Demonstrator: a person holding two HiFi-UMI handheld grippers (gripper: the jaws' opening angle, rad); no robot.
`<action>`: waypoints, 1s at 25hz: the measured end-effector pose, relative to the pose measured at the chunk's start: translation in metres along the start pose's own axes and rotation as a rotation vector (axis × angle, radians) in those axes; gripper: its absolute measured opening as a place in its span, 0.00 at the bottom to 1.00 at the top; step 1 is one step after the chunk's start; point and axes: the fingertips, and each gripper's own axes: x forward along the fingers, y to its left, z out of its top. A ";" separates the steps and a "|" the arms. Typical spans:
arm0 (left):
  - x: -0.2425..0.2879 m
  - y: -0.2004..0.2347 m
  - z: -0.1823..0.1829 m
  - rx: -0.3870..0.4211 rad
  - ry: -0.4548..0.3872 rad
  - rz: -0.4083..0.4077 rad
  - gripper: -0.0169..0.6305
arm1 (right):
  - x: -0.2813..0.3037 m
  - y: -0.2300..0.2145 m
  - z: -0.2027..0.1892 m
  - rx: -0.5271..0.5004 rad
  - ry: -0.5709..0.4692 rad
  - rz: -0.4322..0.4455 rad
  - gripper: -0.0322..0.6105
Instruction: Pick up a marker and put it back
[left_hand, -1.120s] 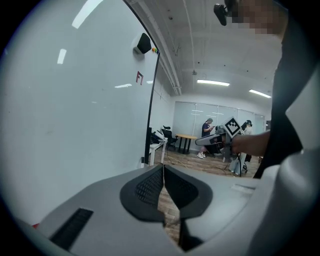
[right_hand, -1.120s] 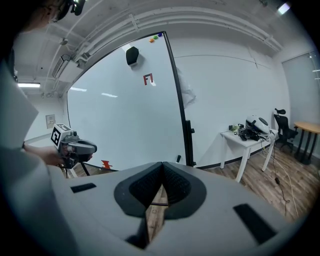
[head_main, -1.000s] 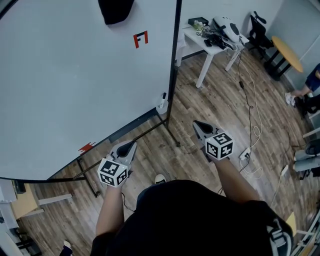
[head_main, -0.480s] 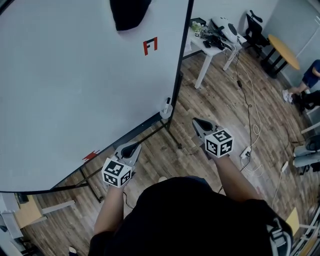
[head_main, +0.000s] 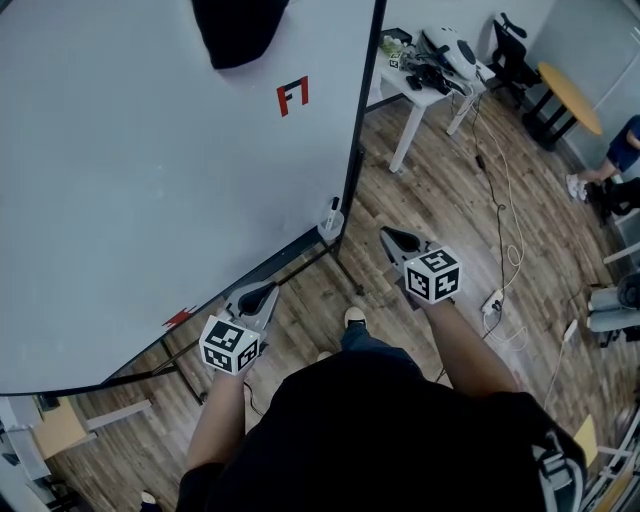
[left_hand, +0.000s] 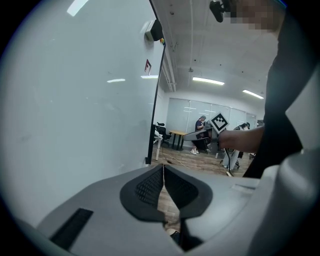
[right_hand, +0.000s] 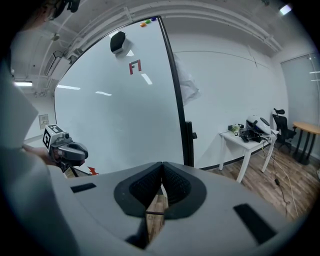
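One white marker with dark cap (head_main: 333, 208) stands upright in small white holder (head_main: 329, 229) at lower right corner of large white whiteboard with black frame (head_main: 150, 200). Right gripper (head_main: 388, 238) is near it but apart, jaws pressed together, nothing between them. Left gripper (head_main: 264, 293) is further left by board's bottom edge, jaws also closed tight, empty. Red F-shaped mark (head_main: 291, 96) on board; brown wood plank floor (head_main: 450, 230) below; white table (head_main: 425, 98) beyond
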 end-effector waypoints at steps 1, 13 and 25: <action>0.002 0.002 0.001 -0.001 0.000 0.004 0.05 | 0.005 -0.003 0.000 0.002 0.003 0.006 0.05; 0.039 0.032 0.015 -0.046 0.009 0.082 0.05 | 0.072 -0.033 0.003 0.015 0.047 0.124 0.07; 0.066 0.055 0.015 -0.099 0.025 0.144 0.05 | 0.138 -0.053 -0.013 0.020 0.133 0.222 0.12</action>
